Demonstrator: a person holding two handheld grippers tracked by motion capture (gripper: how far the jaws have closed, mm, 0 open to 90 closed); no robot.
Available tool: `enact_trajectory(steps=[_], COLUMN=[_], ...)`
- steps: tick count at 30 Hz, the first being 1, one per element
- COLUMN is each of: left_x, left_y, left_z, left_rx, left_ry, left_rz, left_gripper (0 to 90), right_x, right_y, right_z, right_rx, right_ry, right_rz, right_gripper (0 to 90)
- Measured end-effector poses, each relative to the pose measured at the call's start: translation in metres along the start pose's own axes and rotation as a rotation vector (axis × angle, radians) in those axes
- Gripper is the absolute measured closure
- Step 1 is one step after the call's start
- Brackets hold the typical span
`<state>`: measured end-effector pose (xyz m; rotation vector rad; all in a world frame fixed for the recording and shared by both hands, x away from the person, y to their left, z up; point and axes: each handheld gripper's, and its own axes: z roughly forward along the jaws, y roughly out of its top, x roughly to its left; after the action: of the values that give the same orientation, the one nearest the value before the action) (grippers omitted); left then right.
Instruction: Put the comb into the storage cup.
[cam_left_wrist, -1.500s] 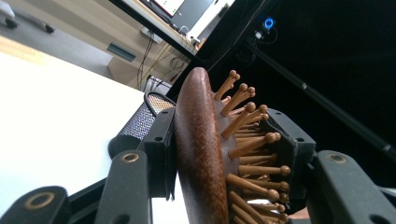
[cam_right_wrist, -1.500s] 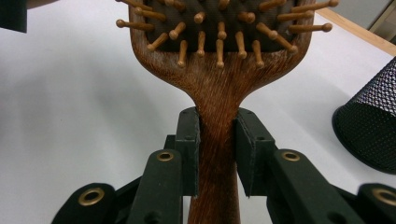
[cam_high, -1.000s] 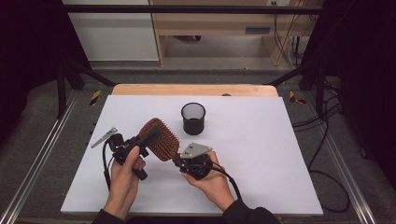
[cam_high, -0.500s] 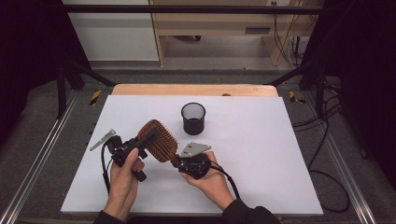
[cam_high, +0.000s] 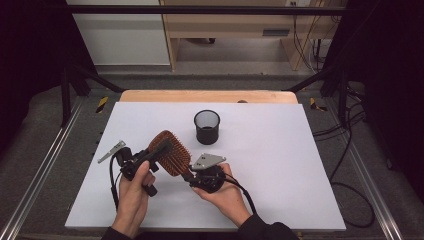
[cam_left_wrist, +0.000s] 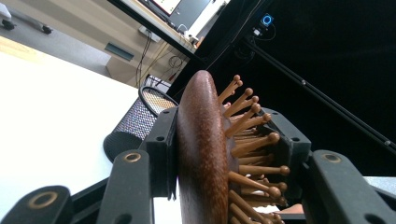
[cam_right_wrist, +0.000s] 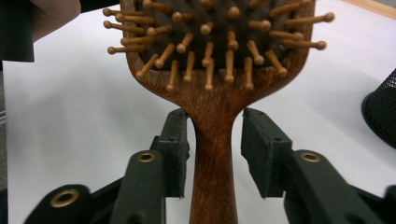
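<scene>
A wooden paddle hairbrush (cam_high: 174, 154) with wooden pins is held up over the white table (cam_high: 300, 150). My left gripper (cam_high: 162, 149) is shut on the brush head (cam_left_wrist: 201, 140), one pad on its smooth back and one against the pins. My right gripper (cam_high: 189, 175) sits at the handle (cam_right_wrist: 215, 154). Its jaws have just been opening. The handle stands between the pads (cam_right_wrist: 261, 149), with a gap on the right side, so they no longer press on it.
A black mesh cup (cam_high: 207, 127) stands upright on the table just beyond the brush, also seen as the mesh cup (cam_left_wrist: 135, 121) past the left jaw. A wooden board (cam_high: 207, 96) lines the far table edge. Metal rails run along both sides.
Both hands and the brush keep the same place. From above, any spread of the right jaws is too small to make out.
</scene>
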<state>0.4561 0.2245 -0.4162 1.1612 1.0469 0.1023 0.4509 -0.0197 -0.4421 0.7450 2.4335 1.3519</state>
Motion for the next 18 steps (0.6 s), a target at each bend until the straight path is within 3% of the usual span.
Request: enact_trajectory(steps=[4, 14, 18], left_x=[0.001, 0.008, 0.010], left_y=[0.001, 0.006, 0.008], left_z=[-0.001, -0.008, -0.010], left_rx=[-0.009, -0.045, -0.056], left_ry=[0.002, 0.012, 0.017], left_rz=[-0.006, -0.045, -0.051], left_gripper=[52.0, 52.0, 51.9], right_x=[-0.002, -0.016, -0.023], right_y=[0.001, 0.003, -0.001], right_z=[-0.005, -0.023, -0.023], right_rx=[-0.009, -0.090, -0.071], right_ry=[0.003, -0.010, -0.030], right_rz=[0.009, 0.053, 0.037], right_gripper=[50.7, 28.9, 21.3])
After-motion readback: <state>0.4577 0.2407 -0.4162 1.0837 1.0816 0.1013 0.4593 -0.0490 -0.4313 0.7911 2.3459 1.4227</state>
